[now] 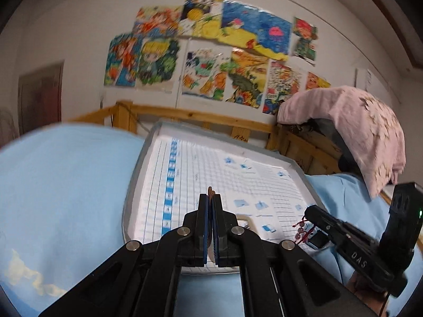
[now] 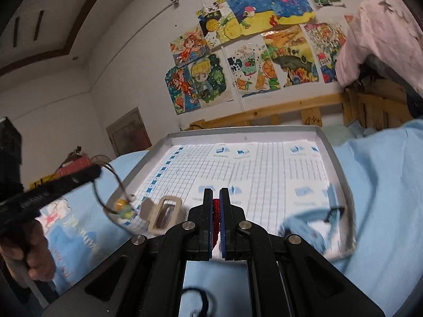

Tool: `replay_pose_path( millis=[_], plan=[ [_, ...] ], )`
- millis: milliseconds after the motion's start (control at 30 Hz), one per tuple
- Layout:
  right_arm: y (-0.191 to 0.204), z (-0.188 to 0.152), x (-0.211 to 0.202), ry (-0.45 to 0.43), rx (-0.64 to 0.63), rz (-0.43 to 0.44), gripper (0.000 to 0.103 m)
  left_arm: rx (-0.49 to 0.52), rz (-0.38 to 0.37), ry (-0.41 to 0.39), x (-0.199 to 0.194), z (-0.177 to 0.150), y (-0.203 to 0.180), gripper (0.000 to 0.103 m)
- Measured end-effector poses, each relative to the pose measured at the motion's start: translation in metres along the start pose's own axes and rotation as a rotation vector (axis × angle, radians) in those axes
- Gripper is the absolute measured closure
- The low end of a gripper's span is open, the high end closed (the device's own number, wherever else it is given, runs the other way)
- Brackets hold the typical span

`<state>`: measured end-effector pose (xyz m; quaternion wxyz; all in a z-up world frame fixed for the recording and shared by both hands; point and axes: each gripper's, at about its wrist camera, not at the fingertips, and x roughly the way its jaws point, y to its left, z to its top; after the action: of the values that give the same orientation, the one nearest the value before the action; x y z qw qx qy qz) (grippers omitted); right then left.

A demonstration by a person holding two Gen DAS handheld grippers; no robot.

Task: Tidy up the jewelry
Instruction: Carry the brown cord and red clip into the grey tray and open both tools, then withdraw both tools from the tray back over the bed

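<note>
While both hover over the tray (image 2: 341,169), my left gripper (image 1: 211,198) clamps a brown cord bracelet (image 2: 116,185) — right gripper (image 2: 216,195) pinches a red beaded strand (image 2: 216,219).

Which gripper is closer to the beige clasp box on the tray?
Left. The left gripper hangs just beside the beige clasp box; the right gripper is further along the tray.
</note>
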<state>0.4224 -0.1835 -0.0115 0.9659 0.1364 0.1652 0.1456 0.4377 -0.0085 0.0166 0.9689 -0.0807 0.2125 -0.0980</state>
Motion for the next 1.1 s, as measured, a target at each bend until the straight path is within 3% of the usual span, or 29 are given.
replay_pose_path(
  millis=[267,567,633,667,700,733,767,800,933,967,1033,1100],
  plan=[
    [0.005,-0.023,0.031,0.042,-0.028,-0.009,0.098,-0.040,0.005,0.034,0.020,-0.037,0.020,0.100],
    [-0.002,-0.033,0.031,0.065,-0.005,-0.012,0.098,-0.056,0.015,0.026,0.017,-0.038,0.023,0.096],
    [-0.003,-0.034,0.028,0.060,-0.003,-0.010,0.094,-0.057,0.000,0.028,0.016,-0.038,0.020,0.086],
    [-0.004,-0.034,0.026,0.054,0.001,-0.014,0.083,-0.060,-0.006,0.022,0.013,-0.038,0.020,0.076],
    [-0.004,-0.035,0.023,0.048,0.003,-0.017,0.066,-0.063,-0.008,0.012,0.010,-0.038,0.018,0.062],
    [-0.004,-0.036,0.019,0.036,0.005,-0.027,0.059,-0.060,-0.002,-0.012,0.004,-0.037,0.016,0.052],
    [-0.003,-0.036,0.015,0.025,0.004,-0.034,0.054,-0.058,0.019,-0.043,-0.005,-0.036,0.014,0.029],
    [-0.003,-0.036,0.008,0.007,-0.002,-0.036,0.054,-0.060,0.038,-0.066,-0.012,-0.036,0.014,0.016],
    [0.001,-0.032,-0.020,-0.042,-0.023,-0.058,0.054,-0.076,0.071,-0.109,-0.047,-0.028,0.007,0.013],
    [0.002,-0.029,-0.028,-0.053,-0.028,-0.070,0.053,-0.076,0.080,-0.114,-0.055,-0.027,0.006,0.008],
    [0.004,-0.023,-0.045,-0.075,-0.032,-0.080,0.045,-0.063,0.099,-0.133,-0.075,-0.026,0.001,0.001],
    [0.009,-0.015,-0.064,-0.104,-0.030,-0.065,0.028,-0.038,0.113,-0.154,-0.097,-0.024,-0.003,0.000]
  ],
)
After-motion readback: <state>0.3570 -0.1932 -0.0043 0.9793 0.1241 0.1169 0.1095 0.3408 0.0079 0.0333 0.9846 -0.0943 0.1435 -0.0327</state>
